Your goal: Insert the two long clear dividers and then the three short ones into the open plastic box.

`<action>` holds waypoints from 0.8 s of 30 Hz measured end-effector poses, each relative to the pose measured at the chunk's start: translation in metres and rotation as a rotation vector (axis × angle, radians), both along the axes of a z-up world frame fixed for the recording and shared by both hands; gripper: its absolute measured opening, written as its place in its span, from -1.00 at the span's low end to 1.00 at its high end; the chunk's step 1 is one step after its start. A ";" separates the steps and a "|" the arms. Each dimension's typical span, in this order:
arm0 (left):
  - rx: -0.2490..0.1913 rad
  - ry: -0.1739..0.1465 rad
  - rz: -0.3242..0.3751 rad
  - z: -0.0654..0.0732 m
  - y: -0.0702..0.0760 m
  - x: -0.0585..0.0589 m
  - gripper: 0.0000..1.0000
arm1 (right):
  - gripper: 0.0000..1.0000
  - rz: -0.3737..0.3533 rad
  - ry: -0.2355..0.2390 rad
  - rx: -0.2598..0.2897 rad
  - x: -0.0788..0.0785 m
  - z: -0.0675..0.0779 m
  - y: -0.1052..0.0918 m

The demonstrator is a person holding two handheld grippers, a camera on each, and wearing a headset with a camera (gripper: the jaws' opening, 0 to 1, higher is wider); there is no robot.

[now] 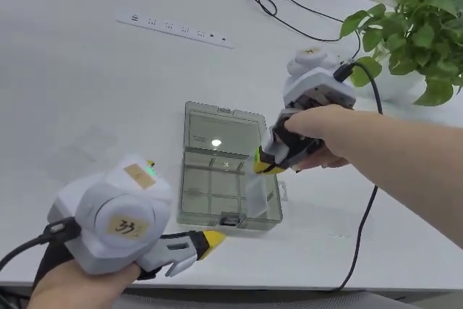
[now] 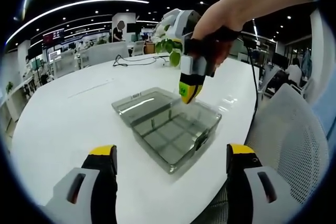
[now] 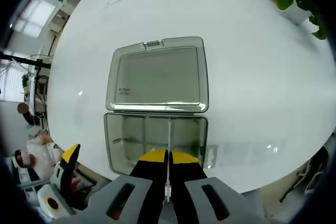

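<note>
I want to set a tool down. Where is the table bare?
Widest bare patch: left of the box, between the power strip and the left gripper. A smaller one lies right of the box toward the near edge, though a black cable crosses it. Crowded: above the box, where the right gripper holds a divider, and by the plant.

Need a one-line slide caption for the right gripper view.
Right gripper, shut on a clear divider, holds it edge-on over the open plastic box on the white table.
</note>
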State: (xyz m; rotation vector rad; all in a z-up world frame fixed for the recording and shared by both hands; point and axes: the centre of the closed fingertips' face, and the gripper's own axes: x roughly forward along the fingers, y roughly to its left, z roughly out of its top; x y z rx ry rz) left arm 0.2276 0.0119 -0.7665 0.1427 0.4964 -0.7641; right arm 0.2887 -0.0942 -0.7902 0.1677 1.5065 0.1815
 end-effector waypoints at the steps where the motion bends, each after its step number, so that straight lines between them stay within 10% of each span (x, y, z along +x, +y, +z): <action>1: 0.000 0.001 0.000 0.000 0.000 0.000 0.74 | -0.97 -0.004 -0.003 0.004 0.001 0.001 0.001; 24: 0.001 0.011 -0.001 -0.003 0.001 -0.001 0.69 | -0.97 0.001 -0.002 -0.005 0.002 -0.003 0.001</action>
